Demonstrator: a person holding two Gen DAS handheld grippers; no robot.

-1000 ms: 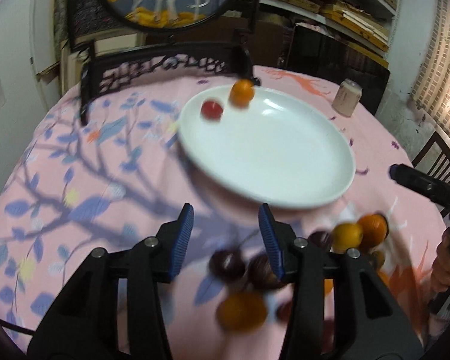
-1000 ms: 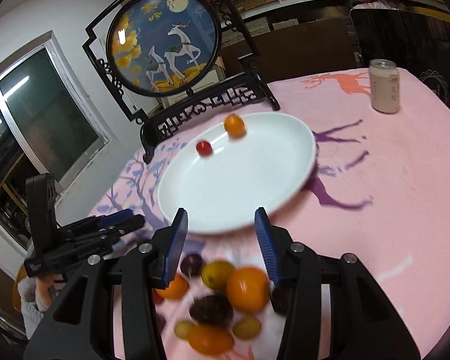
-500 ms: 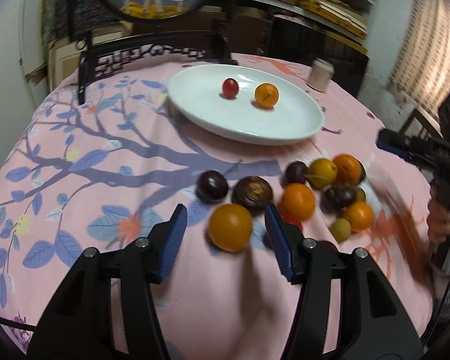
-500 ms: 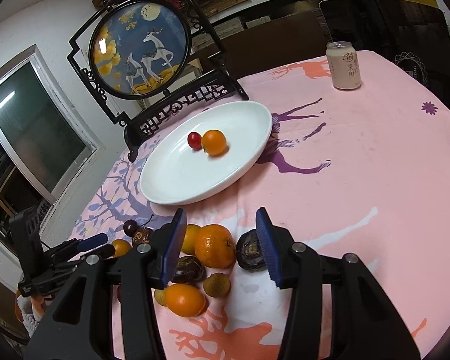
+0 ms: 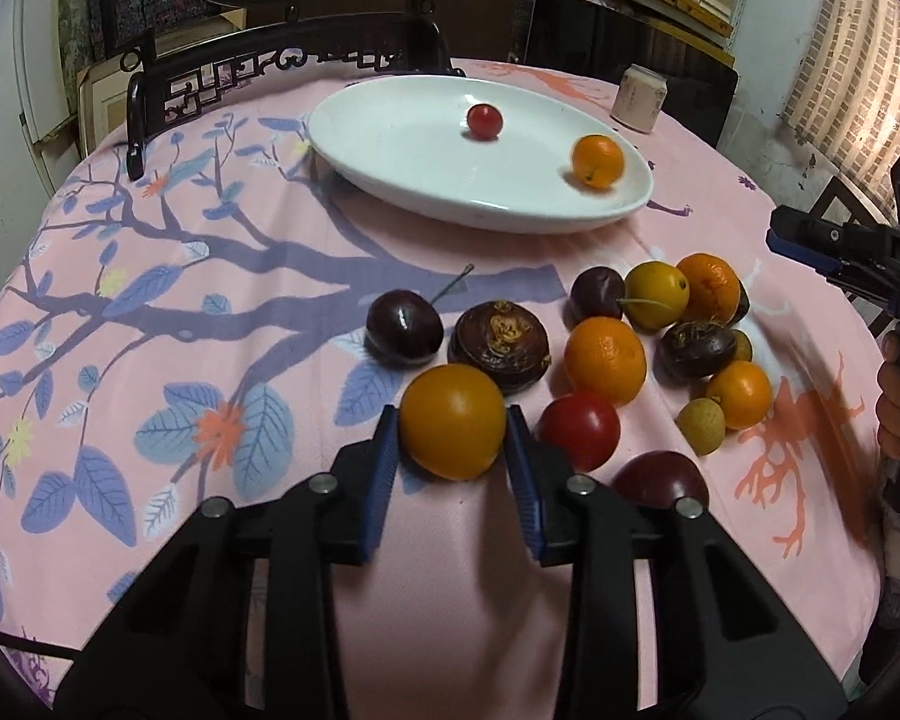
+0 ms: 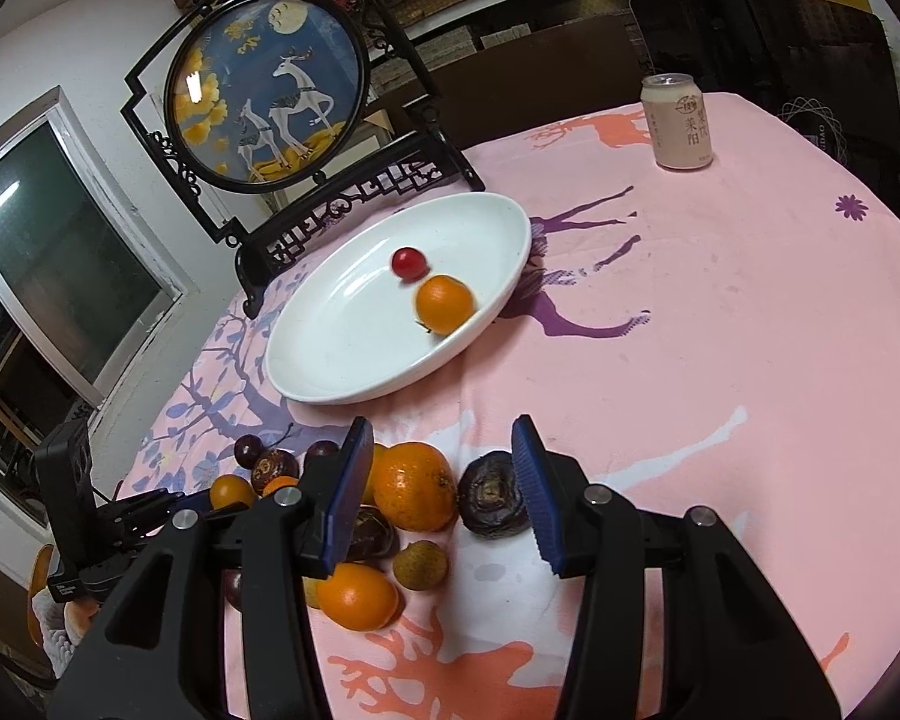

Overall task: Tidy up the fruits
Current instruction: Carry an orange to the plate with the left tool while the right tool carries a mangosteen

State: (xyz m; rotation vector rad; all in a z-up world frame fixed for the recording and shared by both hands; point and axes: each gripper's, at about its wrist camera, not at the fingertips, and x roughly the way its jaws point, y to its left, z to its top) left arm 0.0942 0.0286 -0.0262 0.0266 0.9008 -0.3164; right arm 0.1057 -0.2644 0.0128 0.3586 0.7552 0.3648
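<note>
My left gripper [image 5: 453,426] has its blue pads on both sides of an orange fruit [image 5: 452,420] lying on the pink cloth. Its jaws touch or nearly touch the fruit. A pile of oranges, dark plums and small fruits [image 5: 660,336] lies to its right. The white plate [image 5: 390,162] behind holds a red cherry tomato [image 5: 484,120] and a small orange [image 5: 597,161]. My right gripper [image 6: 441,468] is open over the pile, with a large orange [image 6: 414,486] and a dark wrinkled fruit [image 6: 492,501] between its jaws. The plate also shows in the right wrist view [image 6: 342,354].
A framed round deer screen [image 6: 270,108] on a black stand sits behind the plate. A pale drink can [image 6: 681,120] stands at the far right of the round table. The other gripper shows at the left in the right wrist view [image 6: 108,516].
Both grippers have come down and closer to the fruit pile. My left gripper's jaws have narrowed around the orange fruit. The small orange in the plate has rolled toward the rim.
</note>
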